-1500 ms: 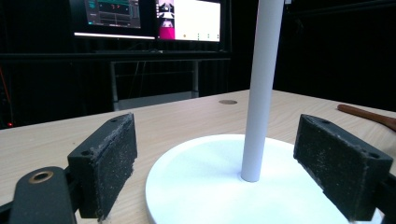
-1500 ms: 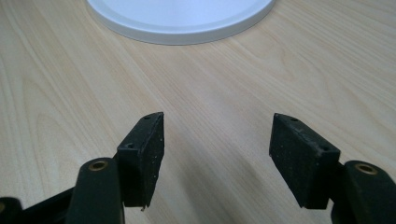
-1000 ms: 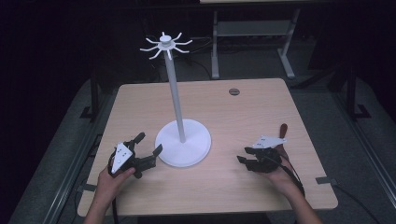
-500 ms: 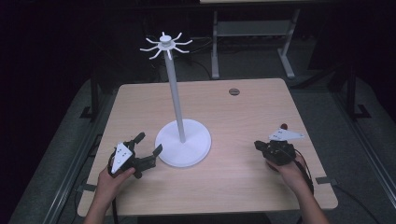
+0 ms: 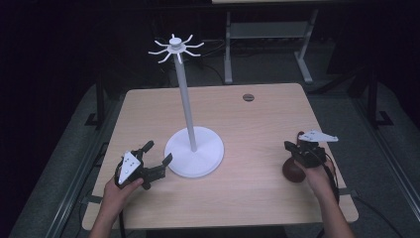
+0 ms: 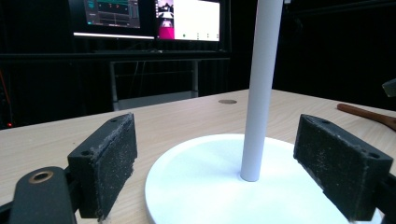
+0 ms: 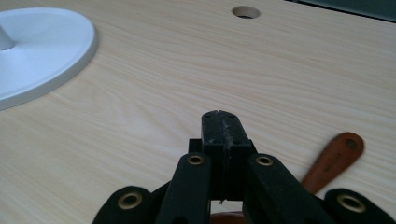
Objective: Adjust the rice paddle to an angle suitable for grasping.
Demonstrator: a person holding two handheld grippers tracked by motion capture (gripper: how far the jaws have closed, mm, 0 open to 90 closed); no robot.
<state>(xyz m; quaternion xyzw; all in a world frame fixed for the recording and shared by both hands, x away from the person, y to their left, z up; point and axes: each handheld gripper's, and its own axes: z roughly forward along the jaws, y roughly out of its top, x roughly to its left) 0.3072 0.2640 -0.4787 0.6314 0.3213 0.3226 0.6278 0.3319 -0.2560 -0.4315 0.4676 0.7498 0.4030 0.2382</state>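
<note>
While the left gripper (image 5: pixel 157 159) waits with jaws spread at the white stand (image 5: pixel 193 157), the right gripper (image 7: pixel 220 122), jaws just pressed together empty, sits above the wooden spoon (image 7: pixel 332 161) on the table (image 5: pixel 237 119); it should reopen and straddle the handle squarely.

One table (image 5: pixel 257 124); one white stand (image 5: pixel 185 109) on it, with a single pole, one round base and eight short prongs at the top; one brown wooden spoon (image 5: pixel 293 171); one round hole (image 5: pixel 248 97) in the tabletop; two grippers, the left gripper (image 5: pixel 157 153) and the right gripper (image 5: pixel 291 148); two lit screens (image 6: pixel 149 16) behind.
</note>
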